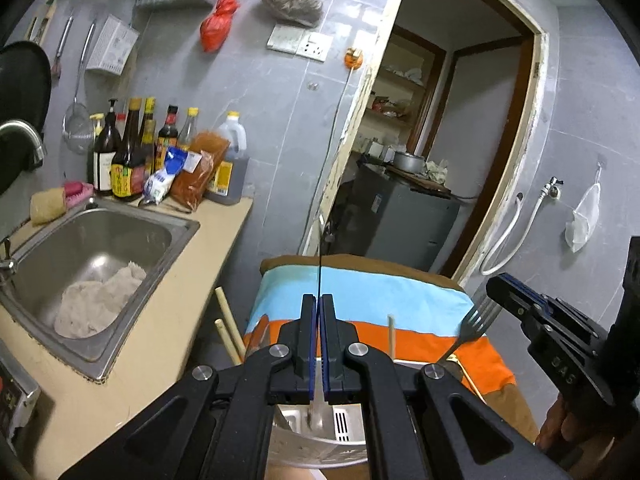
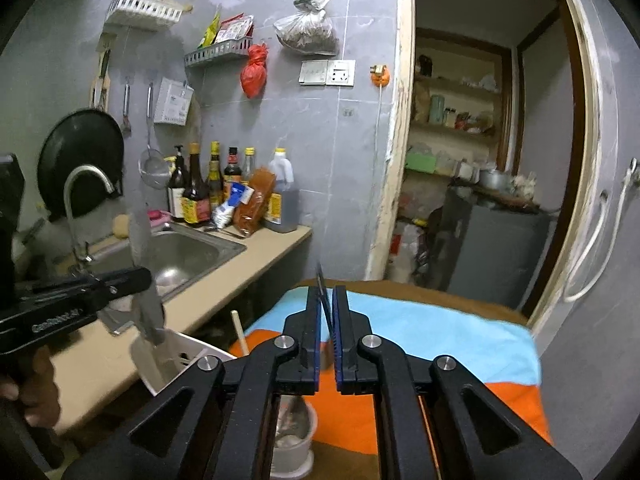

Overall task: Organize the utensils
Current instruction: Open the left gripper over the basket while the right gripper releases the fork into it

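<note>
Knife blurred; holder half hidden behind right tongs

Little can be read. In the left wrist view, raised characters on the side of the right claw look like "DAS", though they are too dim to be sure of. In the right wrist view, pale lettering runs along the body of the left claw; it is blurred and seems to begin "Gen", but the rest does not resolve. The sauce bottles at the back of the worktop carry yellow, red and green labels, and the blue-and-white packet in front of them has print on it; all of it is too small to read.
</note>
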A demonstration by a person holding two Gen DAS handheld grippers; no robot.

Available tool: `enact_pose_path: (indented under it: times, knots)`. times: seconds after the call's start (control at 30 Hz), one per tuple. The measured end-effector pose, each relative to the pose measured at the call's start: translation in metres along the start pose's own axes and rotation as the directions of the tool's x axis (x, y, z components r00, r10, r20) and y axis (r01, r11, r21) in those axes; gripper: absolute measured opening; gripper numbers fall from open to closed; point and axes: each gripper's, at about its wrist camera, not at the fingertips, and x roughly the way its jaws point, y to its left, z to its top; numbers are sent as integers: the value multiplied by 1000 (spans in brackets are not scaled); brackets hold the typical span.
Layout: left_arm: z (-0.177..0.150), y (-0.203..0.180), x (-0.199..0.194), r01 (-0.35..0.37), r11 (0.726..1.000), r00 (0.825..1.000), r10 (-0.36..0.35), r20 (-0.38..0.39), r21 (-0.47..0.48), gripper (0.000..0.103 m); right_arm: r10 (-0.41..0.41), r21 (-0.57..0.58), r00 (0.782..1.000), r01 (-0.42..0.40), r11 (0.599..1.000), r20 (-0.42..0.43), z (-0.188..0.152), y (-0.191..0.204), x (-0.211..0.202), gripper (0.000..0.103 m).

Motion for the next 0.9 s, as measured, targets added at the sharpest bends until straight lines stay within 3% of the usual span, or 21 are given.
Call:
enact_pose_path:
  times: [0.03,0.07,0.1,0.27,0.37,0.47,0.53,0.67,0.73,0.9]
  knots:
    - [1,0,1,4,1000,1000,-4,-9,0,3,12,19,1000,-12,1000,5,-1,-3,0,25]
    - [2,0,1,8,1000,1000,-8,-19,3,4,27,42,1000,-28,999,15,-2,-6,-1,40]
    - [3,-1,0,12,1000,1000,-12,-21,8,4,41,63,999,-42,997,28,-2,-9,-3,44]
    - [9,-10,-11,20,999,1000,-21,19,37,8,39,136,998,-47,990,58,-4,-24,-10,45]
    - [14,-18,-17,28,998,999,-30,35,56,15,11,168,996,-26,985,87,-3,-35,-19,60]
    - [17,-26,-24,40,997,997,-44,65,66,37,-24,188,992,0,982,124,-1,-46,-31,71]
    - [18,-33,-31,52,997,993,-57,100,57,66,-48,199,987,18,980,151,0,-53,-40,78]
    - [20,-48,-38,36,996,988,-47,149,80,82,-110,199,975,71,977,194,0,-66,-58,92]
    - [19,-59,-41,13,995,984,-31,178,98,95,-151,188,967,112,976,206,0,-71,-68,98]
    - [14,-82,-41,-11,994,974,-14,228,106,103,-226,145,947,197,970,229,-3,-85,-87,100]
